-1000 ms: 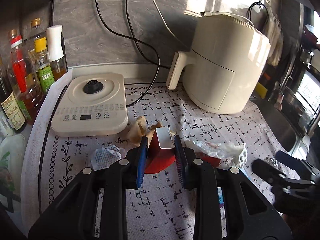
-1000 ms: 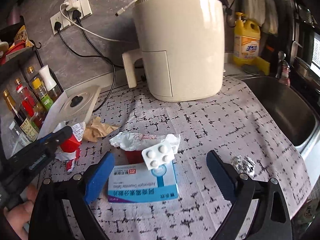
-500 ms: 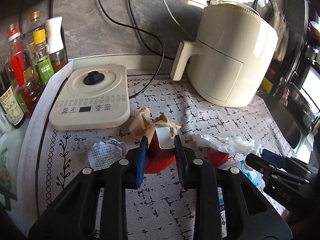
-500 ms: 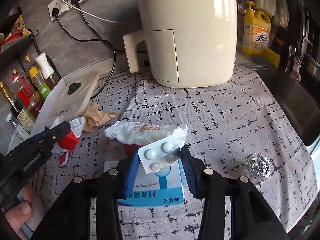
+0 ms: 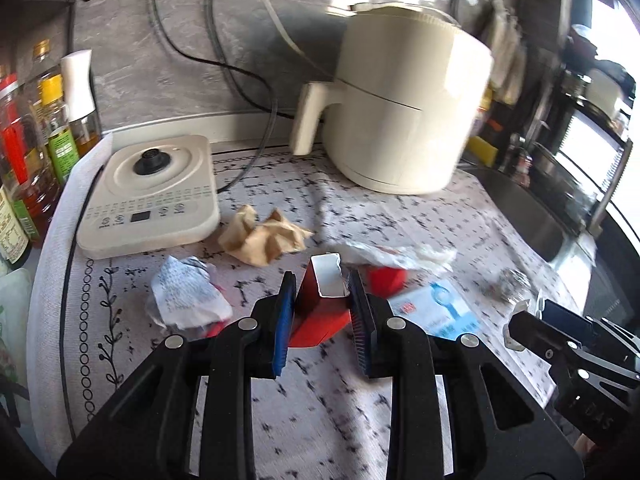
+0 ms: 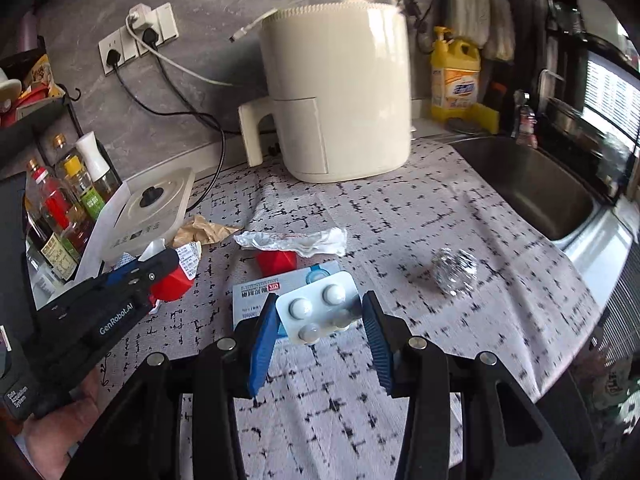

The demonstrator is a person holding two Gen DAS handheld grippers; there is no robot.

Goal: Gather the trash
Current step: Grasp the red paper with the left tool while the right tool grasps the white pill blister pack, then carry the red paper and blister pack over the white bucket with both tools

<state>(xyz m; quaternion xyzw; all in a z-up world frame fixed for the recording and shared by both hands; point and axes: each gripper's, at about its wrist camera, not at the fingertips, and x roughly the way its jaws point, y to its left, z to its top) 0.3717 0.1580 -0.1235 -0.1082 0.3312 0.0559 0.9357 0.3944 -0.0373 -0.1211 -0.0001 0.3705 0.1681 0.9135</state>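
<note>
My left gripper [image 5: 321,280] is shut on a red carton [image 5: 316,304] with a torn white top, held just above the patterned cloth [image 5: 320,408]. In the right wrist view my right gripper [image 6: 320,300] is shut on a white blister pack [image 6: 316,310] of round pills, lifted over a blue-and-white medicine box [image 6: 254,300]. On the cloth lie crumpled brown paper [image 5: 264,238], a printed white wrapper [image 5: 184,294], a white plastic wrapper [image 5: 396,254] over a red piece [image 5: 388,280], and a foil ball [image 6: 456,270].
A cream air fryer [image 5: 400,112] stands at the back, with an induction cooker [image 5: 152,196] to its left. Sauce bottles [image 5: 48,128] line the left edge. A steel sink [image 6: 528,184] lies to the right, and a yellow detergent bottle [image 6: 454,76] stands behind it. Cables run down from the wall sockets.
My right gripper's jaws went from wide open to shut on the blister pack and drew it back off the medicine box. My left gripper kept hold of the red carton and shifted slightly.
</note>
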